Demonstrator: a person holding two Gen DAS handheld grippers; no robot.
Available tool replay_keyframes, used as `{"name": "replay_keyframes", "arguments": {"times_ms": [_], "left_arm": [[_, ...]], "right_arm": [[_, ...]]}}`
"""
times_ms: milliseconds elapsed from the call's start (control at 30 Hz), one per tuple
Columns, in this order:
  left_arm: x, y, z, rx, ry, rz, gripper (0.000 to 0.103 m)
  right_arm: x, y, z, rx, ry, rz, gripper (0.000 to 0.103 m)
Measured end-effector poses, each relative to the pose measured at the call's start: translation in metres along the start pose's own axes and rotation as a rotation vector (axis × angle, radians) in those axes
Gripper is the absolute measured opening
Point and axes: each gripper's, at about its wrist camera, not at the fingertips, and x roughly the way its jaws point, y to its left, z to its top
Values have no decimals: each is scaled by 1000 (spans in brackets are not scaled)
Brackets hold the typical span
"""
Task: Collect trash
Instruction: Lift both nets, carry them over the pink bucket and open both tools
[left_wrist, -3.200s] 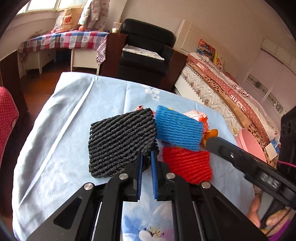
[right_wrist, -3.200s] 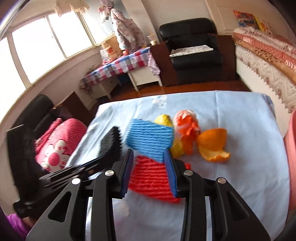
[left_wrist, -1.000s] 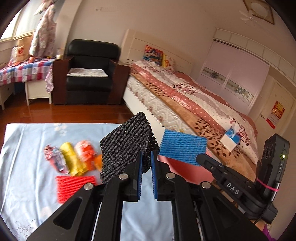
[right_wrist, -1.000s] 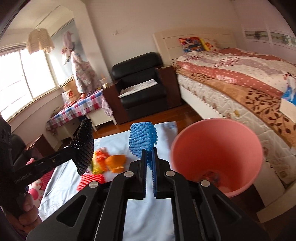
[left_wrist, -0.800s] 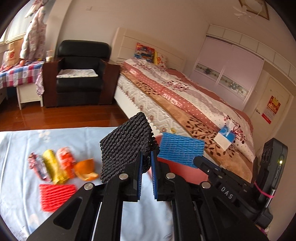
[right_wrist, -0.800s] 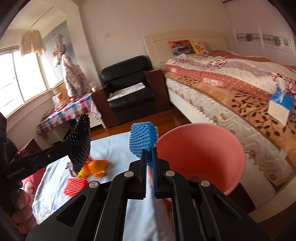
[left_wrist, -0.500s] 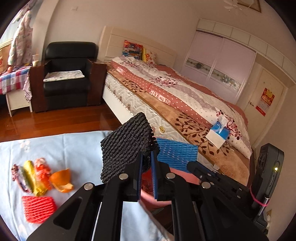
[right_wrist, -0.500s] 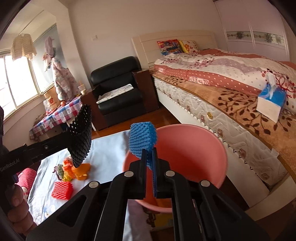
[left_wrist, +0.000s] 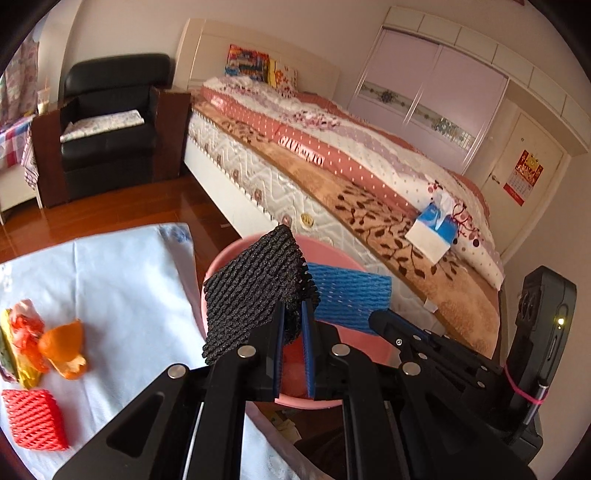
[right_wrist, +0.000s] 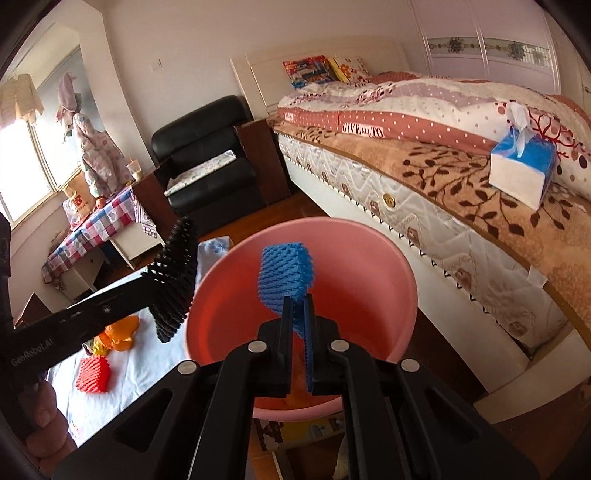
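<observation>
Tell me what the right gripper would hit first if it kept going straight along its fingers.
The right gripper, shut on the blue foam net, points into the pink bin. Going straight, the net would likely meet the bin's inner far wall first, though depth is hard to judge.

Black armchair (left_wrist: 110, 122) beside bed (left_wrist: 332, 155); tissue box (right_wrist: 522, 168) on the blanket; checked cloth (right_wrist: 96, 225) by window.

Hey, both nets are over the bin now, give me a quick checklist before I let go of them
1. Left gripper shut on black net: ok.
2. Right gripper shut on blue net: ok.
3. Blue net above pink bin opening: ok.
4. Black net fully over the bin: cannot tell; in the right view it hangs near the rim.
5. Room inside bin: ok.
6. Table cleared: not ok, red net and orange peel remain.
</observation>
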Motion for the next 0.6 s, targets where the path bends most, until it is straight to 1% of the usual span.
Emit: {"name": "replay_keyframes", "arguments": {"times_ms": [333, 433, 533, 567, 600], "left_arm": [[24, 3, -5, -16, 60, -16, 9], [26, 4, -4, -22, 68, -10, 13], [23, 5, -5, -18, 59, 6, 24], [21, 5, -5, -12, 52, 14, 32], [19, 4, -5, -8, 47, 17, 38]], "right_arm": [[8, -6, -4, 16, 28, -14, 6], [9, -8, -5, 28, 43, -17, 6], [11, -11, -7, 48, 56, -16, 6], [11, -12, -8, 53, 60, -16, 6], [12, -13, -8, 57, 61, -19, 6]]}}
